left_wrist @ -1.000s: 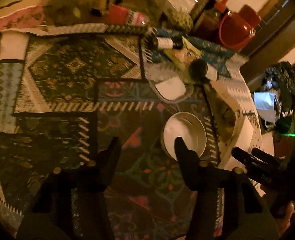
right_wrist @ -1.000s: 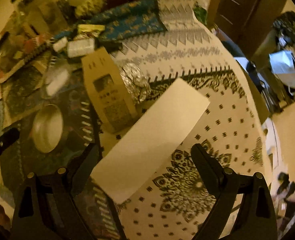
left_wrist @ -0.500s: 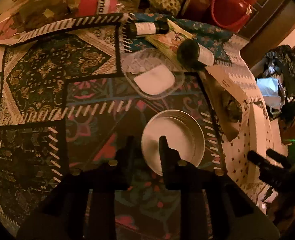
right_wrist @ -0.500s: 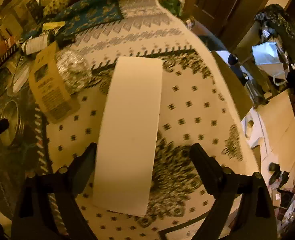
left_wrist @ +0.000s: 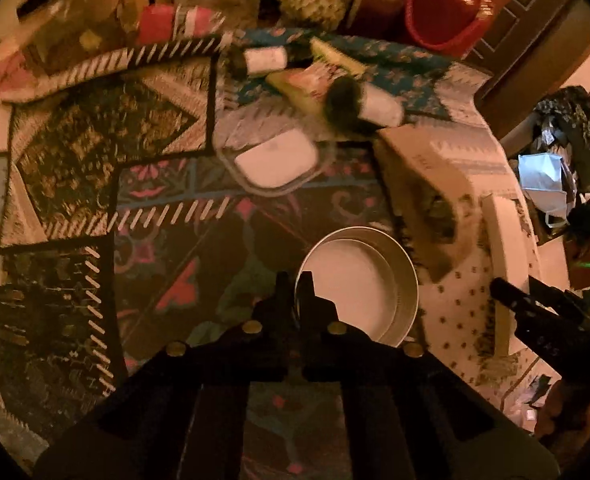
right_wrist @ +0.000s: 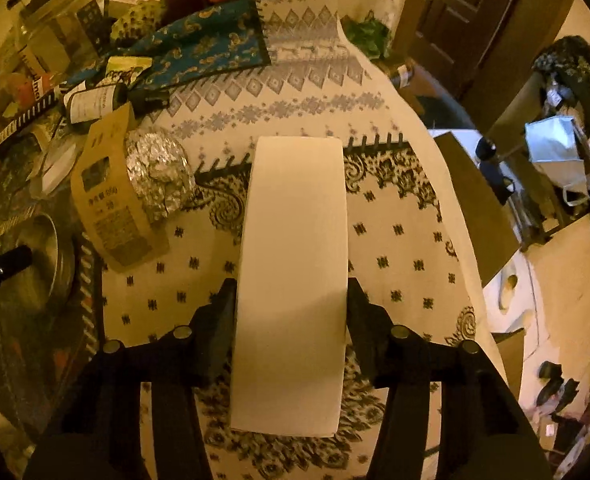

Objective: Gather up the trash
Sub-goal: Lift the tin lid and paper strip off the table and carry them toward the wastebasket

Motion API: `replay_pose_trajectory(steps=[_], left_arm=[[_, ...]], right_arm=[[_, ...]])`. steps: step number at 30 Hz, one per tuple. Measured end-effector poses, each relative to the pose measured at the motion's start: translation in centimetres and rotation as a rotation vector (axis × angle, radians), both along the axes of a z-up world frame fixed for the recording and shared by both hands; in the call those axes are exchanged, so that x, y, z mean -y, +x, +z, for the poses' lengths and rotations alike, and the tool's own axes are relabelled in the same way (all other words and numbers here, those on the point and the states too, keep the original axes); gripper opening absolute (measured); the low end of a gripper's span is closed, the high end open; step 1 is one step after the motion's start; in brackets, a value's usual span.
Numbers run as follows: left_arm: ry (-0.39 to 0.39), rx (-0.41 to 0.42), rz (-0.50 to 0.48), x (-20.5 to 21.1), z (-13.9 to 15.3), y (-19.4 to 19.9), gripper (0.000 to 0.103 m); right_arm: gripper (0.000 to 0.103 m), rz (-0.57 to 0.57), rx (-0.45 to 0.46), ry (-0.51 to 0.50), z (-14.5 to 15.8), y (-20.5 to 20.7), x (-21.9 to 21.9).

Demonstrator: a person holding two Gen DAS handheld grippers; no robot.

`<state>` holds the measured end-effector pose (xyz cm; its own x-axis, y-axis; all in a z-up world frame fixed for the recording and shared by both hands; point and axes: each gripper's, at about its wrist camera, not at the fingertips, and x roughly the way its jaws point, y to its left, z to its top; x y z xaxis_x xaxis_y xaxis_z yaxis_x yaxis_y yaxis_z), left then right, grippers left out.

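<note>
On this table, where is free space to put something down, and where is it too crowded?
Free: the dark patterned cloth left of the foil dish, and the pale cloth right of the white box. Crowded: the far edge around the bottles and red bucket.

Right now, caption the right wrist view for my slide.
Right claw closing around a long white rectangular box on the patterned tablecloth, jaws at both its sides.

Home dining room, cluttered patterned tablecloth (right_wrist: 395, 240), wooden door (right_wrist: 455, 12)

not much is legible tbh. the brown paper bag (right_wrist: 113, 196) at left of the right wrist view has printed lines with a "20" in them, rest too small. bottle label (right_wrist: 93, 102) at upper left is just blurry print.
</note>
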<state>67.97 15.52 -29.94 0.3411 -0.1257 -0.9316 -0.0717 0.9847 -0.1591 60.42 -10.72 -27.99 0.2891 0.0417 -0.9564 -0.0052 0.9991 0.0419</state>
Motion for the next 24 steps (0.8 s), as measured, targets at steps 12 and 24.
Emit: replay_pose_trajectory(steps=[12, 24], left_arm=[[0.015, 0.200, 0.093, 5.6, 8.5, -5.3, 0.002], [0.055, 0.511, 0.230, 10.3, 20.9, -15.6, 0.001]], right_arm=[[0.048, 0.107, 0.159, 0.136, 7.3, -3.4, 4.9], [0.048, 0.312, 0.481, 0.225, 18.9, -8.1, 6.4]])
